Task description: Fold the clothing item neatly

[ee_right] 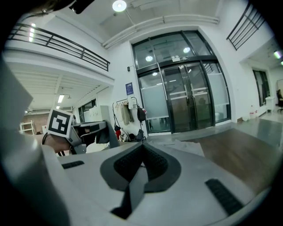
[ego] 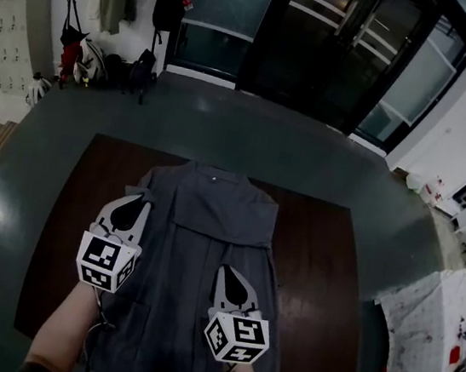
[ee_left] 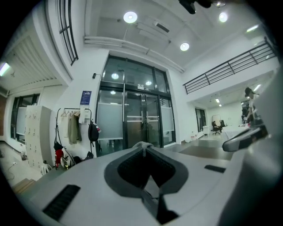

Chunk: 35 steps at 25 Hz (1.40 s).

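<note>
Starting nearest the person, the right gripper (ego: 225,269) sits over the lower middle of the grey garment (ego: 211,221). Its jaws are pressed fully together, and I see nothing caught between them. The hem lies behind this claw, and the cloth runs on ahead of it and to both sides.

A little farther out and to its left, the left gripper (ego: 141,201) is at the garment's left edge, about level with the armhole. Its jaws are all but together, and a small pale tuck of cloth shows at their tips, so I judge it is pinching that edge.

The garment lies flat on the dark brown table (ego: 317,261). Its long axis points straight away from both claws, from the hem near them to the collar (ego: 211,174) far ahead. That is the relation that matters: a lengthwise fold line would run ahead between the two claws. The left claw, already on the side edge, is the hand placed to carry cloth rightward across it. The right one is placed to pin the middle.
</note>
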Available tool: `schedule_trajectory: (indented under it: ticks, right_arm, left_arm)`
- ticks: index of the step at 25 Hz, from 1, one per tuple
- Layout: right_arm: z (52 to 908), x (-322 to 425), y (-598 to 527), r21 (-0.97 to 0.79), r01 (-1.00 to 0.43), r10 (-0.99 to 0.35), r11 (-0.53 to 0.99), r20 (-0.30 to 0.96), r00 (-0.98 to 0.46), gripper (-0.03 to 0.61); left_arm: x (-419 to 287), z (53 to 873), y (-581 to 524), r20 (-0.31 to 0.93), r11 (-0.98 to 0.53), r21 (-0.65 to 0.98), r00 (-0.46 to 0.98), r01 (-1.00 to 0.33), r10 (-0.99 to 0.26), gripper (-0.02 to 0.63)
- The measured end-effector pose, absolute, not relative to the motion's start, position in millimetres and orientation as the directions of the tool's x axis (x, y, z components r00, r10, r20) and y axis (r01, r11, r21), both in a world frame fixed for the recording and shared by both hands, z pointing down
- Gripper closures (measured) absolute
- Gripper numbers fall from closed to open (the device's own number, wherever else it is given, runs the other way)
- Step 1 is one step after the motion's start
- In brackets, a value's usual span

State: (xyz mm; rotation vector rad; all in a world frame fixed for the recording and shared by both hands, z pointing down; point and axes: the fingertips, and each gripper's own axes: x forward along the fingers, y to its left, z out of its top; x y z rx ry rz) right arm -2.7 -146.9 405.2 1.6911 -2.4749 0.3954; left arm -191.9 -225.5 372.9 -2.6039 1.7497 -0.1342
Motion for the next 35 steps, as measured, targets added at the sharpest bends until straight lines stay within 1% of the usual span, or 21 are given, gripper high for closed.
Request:
schedule_trajectory:
  ticks: [3,7,11,15,19,24,27,29,32,35]
  right_arm:
    - [412.5,19.7,-161.8,-0.169,-0.920,-0.888,0.354,0.247,-0.387,0.590]
    - [428.1,41.3,-180.7,-0.175,-0.901,-0.861,0.397,0.270,-0.431,0.589]
    - [438.4,74.6,-197.5,-0.191,-0.888,-0.839,0.419,0.292,-0.459,0.589]
    - [456.6,100.9,-203.8,-0.203,-0.881,-0.819,0.427,0.326,-0.472,0.589]
    - [472.9,116.0,-212.2,-0.228,-0.880,-0.810,0.417,0.347,-0.473,0.589]
    - [492.8,132.5,-217.8,-0.249,-0.879,-0.796,0.407,0.374,-0.475,0.589]
    - [499.0,137.4,-223.8,-0.261,-0.884,-0.801,0.387,0.380,-0.463,0.591]
    - [501.0,138.9,-227.3,-0.265,-0.891,-0.809,0.368,0.381,-0.448,0.590]
    - [500.1,141.2,-231.1,-0.261,-0.904,-0.824,0.338,0.383,-0.418,0.589]
    - [495.4,142.9,-237.2,-0.229,-0.921,-0.842,0.316,0.380,-0.383,0.589]
  left_arm:
    - [-153.2,366.9,-245.2,0.074,-0.401,-0.109,0.394,-0.910,-0.916,0.583]
    - [-104.2,375.1,-271.1,0.107,-0.429,-0.195,0.416,-0.882,-0.903,0.583]
    - [-43.4,392.2,-297.2,0.157,-0.463,-0.240,0.437,-0.853,-0.886,0.583]
    - [7.9,424.2,-316.2,0.212,-0.494,-0.234,0.452,-0.838,-0.867,0.583]
    - [39.5,462.7,-334.3,0.278,-0.525,-0.242,0.459,-0.816,-0.843,0.583]
    - [77.9,505.5,-333.0,0.382,-0.623,-0.197,0.526,-0.757,-0.760,0.580]
    - [92.9,516.4,-323.1,0.416,-0.680,-0.154,0.578,-0.717,-0.703,0.519]
    - [100.0,516.5,-315.2,0.413,-0.712,-0.117,0.618,-0.692,-0.668,0.445]
    - [105.7,508.1,-304.4,0.409,-0.747,-0.099,0.658,-0.657,-0.632,0.409]
    - [88.3,494.0,-296.3,0.381,-0.736,-0.097,0.659,-0.670,-0.649,0.405]
